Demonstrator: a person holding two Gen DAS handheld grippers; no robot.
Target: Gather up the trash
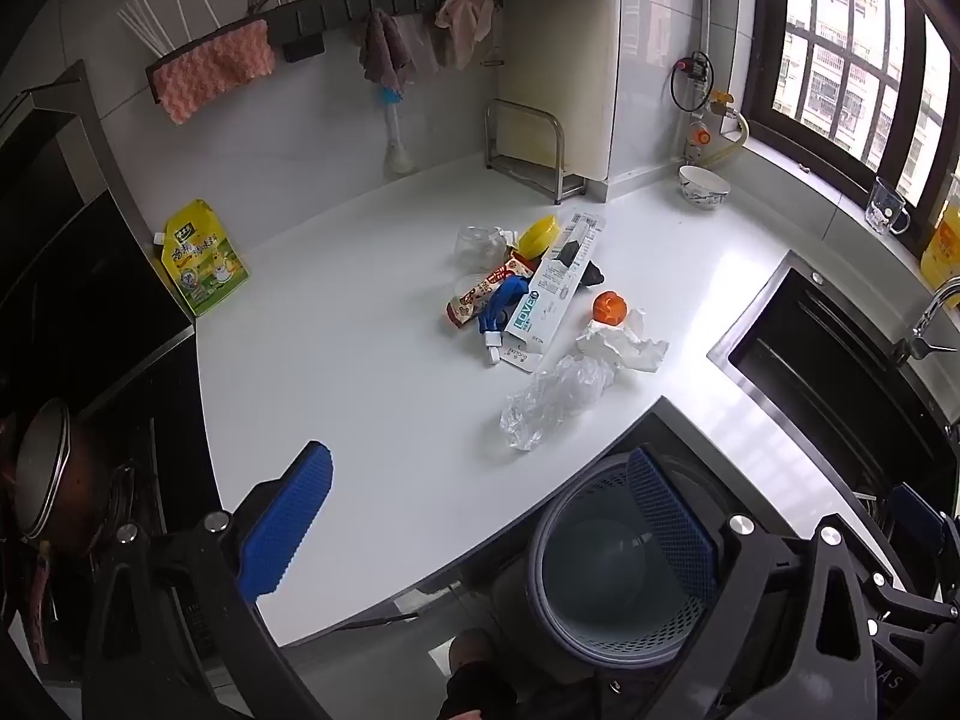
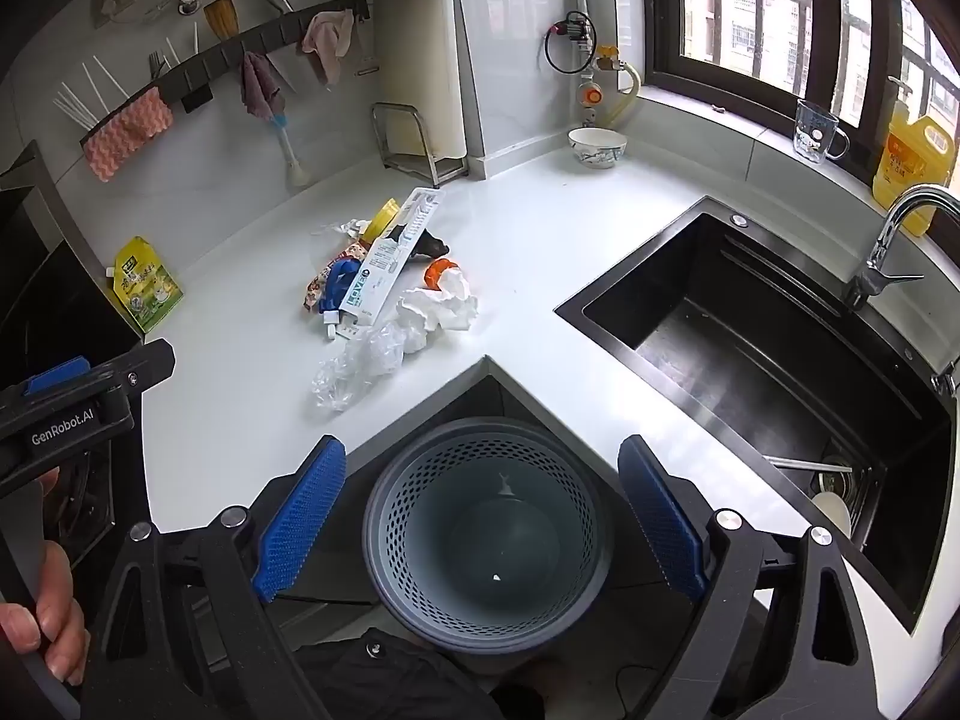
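Note:
A pile of trash lies mid-counter: a long white toothbrush box [image 1: 552,282] [image 2: 390,258], a blue item [image 1: 501,306] [image 2: 336,288], a snack wrapper [image 1: 480,294], a yellow lid [image 1: 537,234] [image 2: 384,216], an orange piece [image 1: 611,307] [image 2: 437,273], crumpled white tissue [image 1: 624,342] [image 2: 441,306] and clear plastic film [image 1: 552,402] [image 2: 360,366]. A grey perforated bin [image 2: 486,534] [image 1: 618,558] stands below the counter corner. My left gripper [image 1: 480,516] is open and empty, above the counter's front edge. My right gripper [image 2: 480,516] is open and empty, above the bin.
A black sink [image 2: 762,342] with a faucet [image 2: 888,240] is at the right. A yellow-green pouch [image 1: 201,261] leans at the left by the stove [image 1: 78,300]. A bowl [image 2: 597,147], a rack with a cutting board [image 2: 420,138], a glass mug [image 2: 816,132] and an oil bottle [image 2: 912,162] stand along the back.

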